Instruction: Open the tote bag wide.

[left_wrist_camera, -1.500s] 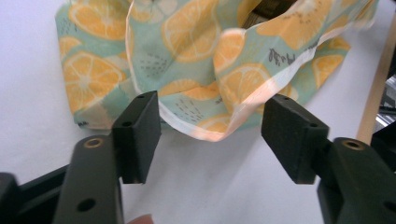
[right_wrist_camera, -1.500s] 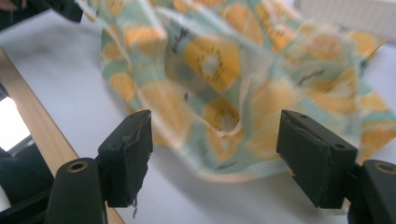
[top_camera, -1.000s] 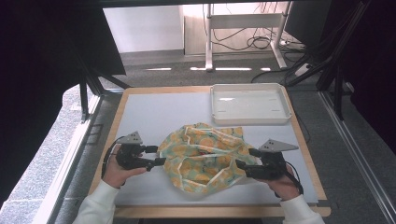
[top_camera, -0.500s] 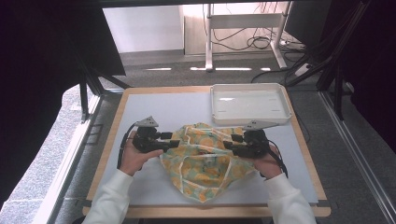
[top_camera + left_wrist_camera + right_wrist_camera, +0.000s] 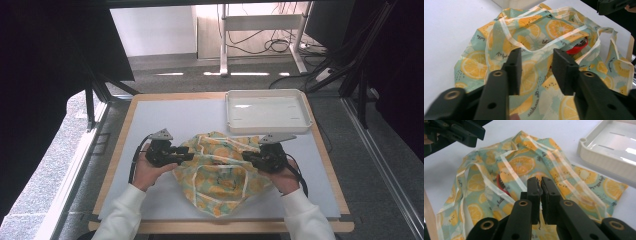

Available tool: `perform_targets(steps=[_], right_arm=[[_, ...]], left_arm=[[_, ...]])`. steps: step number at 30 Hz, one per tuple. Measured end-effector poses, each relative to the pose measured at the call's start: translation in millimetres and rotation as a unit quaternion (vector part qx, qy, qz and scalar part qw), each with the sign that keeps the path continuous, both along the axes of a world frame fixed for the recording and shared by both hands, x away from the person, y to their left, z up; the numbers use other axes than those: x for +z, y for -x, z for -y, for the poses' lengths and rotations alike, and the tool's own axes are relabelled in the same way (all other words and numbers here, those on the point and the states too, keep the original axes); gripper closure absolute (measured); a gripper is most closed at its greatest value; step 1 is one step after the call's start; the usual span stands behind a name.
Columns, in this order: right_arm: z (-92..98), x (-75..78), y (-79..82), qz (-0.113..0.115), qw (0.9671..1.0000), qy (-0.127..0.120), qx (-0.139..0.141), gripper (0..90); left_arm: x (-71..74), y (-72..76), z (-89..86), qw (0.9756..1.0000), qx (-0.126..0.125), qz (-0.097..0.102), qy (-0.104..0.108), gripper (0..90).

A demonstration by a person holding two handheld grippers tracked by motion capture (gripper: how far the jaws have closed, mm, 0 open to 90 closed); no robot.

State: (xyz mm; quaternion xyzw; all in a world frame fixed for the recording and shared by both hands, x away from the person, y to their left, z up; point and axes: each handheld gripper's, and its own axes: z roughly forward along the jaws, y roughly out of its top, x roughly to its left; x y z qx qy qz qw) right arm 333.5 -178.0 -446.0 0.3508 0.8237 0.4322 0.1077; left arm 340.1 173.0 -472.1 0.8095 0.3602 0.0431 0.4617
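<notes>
A crumpled fabric bag [image 5: 220, 170] printed with orange slices on pale green lies in the lower middle of the high view, on the white mat of the desk [image 5: 165, 117], with its cream strap handles looping across the top. The left tool [image 5: 186, 155] sits at the bag's left edge, held in the left hand [image 5: 147, 170]; in the left gripper view its two black jaws stand spread apart over the cloth with nothing pinched between them [image 5: 536, 68]. The right tool [image 5: 248, 159] meets the bag's right edge in the centre right of the high view, gripped by the right hand [image 5: 285, 177]; in the right gripper view its jaws are pressed nearly together [image 5: 540, 195], and whether a fold of the bag is caught between them I cannot tell. Through the bag's opening a red object [image 5: 577, 47] shows in the right of the left gripper view, and its red edge [image 5: 502, 185] appears left of centre in the right gripper view. A shallow white tray [image 5: 305, 112] sits in the upper right of the desk, just beyond the bag.
</notes>
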Motion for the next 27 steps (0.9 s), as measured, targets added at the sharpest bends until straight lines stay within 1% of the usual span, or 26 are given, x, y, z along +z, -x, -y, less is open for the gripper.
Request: perform_targets(steps=[5, 7, 14, 15, 18, 22, 24, 27], right_arm=[[0.5, -4.0, 2.3, -0.007, 0.9999, 0.004, 0.008, 87.9], [0.8, -5.8, 3.8, -0.008, 0.9999, 0.006, 0.009, 88.1], [-0.4, -11.5, 7.0, -0.013, 0.9997, 0.014, 0.015, 88.4], [-0.8, -12.3, 7.4, -0.014, 0.9997, 0.014, 0.015, 88.4], [-0.4, -14.8, 8.8, -0.025, 0.9994, 0.006, 0.023, 88.4], [0.4, -18.7, 9.5, -0.031, 0.9992, 0.01, 0.023, 88.4], [0.4, -20.3, 9.3, -0.031, 0.9992, 0.015, 0.023, 88.4], [0.5, -21.7, 8.7, -0.032, 0.9991, 0.016, 0.021, 88.4]], left_arm=[[-2.2, 0.0, 0.5, 1.0, -0.008, -0.004, 0.0, 68.5], [-3.1, 0.1, 1.1, 0.9999, -0.011, -0.007, 0.001, 72.9], [-5.5, 1.1, 4.5, 0.9999, -0.014, -0.002, -0.008, 85.6], [-5.7, 1.2, 4.5, 0.9999, -0.012, -0.002, -0.008, 86.3], [-6.1, 1.2, 3.9, 1.0, -0.005, -0.002, -0.006, 87.8], [-5.8, 1.5, 3.7, 1.0, 0.005, 0.001, 0.0, 89.2], [-6.4, 1.9, 5.5, 1.0, 0.005, 0.002, 0.0, 89.4], [-8.0, 2.4, 9.9, 1.0, -0.002, 0.0, -0.002, 89.4]])
